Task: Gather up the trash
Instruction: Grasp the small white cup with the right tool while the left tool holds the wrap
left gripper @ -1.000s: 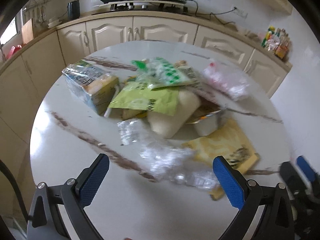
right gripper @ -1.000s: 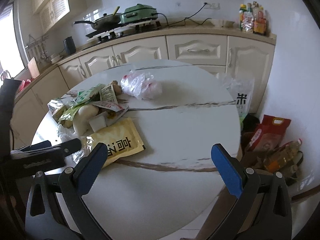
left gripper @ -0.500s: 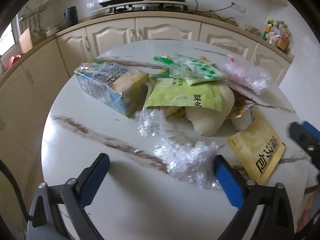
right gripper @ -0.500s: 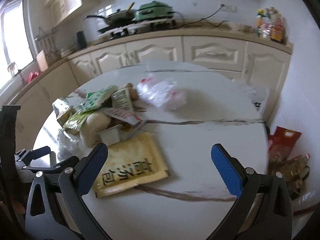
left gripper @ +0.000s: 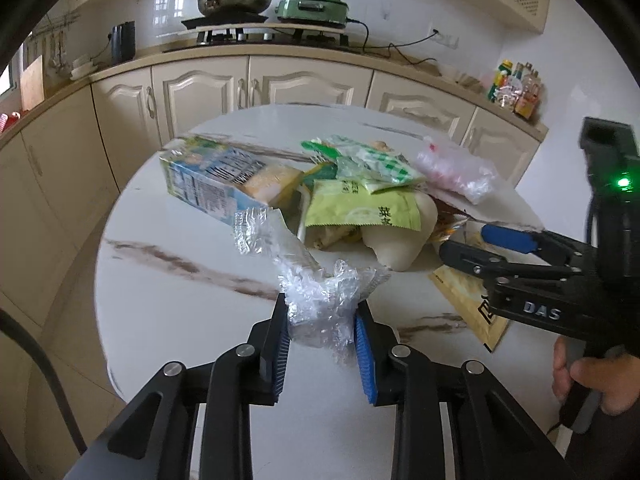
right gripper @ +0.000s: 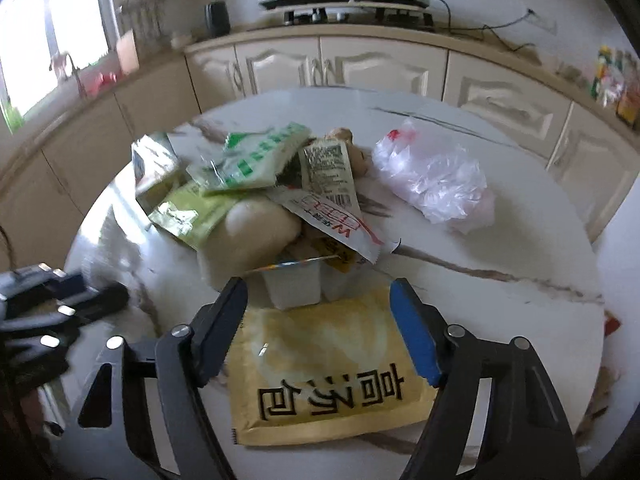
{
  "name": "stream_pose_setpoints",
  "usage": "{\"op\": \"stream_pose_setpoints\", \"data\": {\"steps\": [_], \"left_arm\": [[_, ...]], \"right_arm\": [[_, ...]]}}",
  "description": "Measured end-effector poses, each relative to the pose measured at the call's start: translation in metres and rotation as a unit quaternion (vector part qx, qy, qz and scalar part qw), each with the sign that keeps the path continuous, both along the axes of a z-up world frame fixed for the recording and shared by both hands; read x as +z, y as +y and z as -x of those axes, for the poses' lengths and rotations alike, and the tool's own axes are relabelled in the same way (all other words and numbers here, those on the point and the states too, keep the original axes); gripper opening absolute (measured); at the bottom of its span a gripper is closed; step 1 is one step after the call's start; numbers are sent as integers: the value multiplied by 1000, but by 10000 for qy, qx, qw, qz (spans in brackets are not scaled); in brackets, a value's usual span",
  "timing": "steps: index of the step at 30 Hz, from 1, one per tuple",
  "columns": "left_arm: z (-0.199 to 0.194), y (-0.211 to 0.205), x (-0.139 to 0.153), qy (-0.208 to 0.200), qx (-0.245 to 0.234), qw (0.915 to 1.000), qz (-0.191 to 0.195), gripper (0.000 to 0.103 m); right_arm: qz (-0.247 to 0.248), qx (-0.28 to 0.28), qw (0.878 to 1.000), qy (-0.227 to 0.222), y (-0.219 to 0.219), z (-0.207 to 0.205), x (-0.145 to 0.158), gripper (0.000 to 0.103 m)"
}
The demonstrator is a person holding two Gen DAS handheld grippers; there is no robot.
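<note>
My left gripper (left gripper: 322,322): jaws just closed, pinching crumpled clear plastic wrap (left gripper: 320,300) at round white marble table's (left gripper: 180,300) near edge. My right gripper (right gripper: 320,320): jaws closing, half-spread astride flat yellow paper packet (right gripper: 320,368), no grip I can see.

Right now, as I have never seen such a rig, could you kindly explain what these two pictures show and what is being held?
There is no robot here: a person holds a hand-held gripper in each hand, and each carries a camera looking along its two fingers. The left camera shows the left gripper; its fingers have just been closing and now squeeze a crumpled clear wrapper. The right gripper reaches in from the side. The right camera shows the right gripper closing around a yellow packet lying flat, not yet pinched. All this lies on a round white table, with a carton, green packets and a plastic bag.
</note>
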State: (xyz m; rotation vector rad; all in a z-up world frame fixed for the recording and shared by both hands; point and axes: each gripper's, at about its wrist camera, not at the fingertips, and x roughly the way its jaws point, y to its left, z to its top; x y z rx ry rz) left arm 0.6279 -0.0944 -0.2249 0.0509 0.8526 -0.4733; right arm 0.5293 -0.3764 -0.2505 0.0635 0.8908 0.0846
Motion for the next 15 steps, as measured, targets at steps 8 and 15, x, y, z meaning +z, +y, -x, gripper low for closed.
{"op": "stream_pose_setpoints", "data": {"steps": [8,15], "left_arm": [[53,2,20,-26,59,10000,-39,26],[63,14,31,-78,31,9999,104,26]], "right_arm": [[85,256,9995,189,12,-14,-4,50],[57,179,9996,189,7,-10,-1,27]]}}
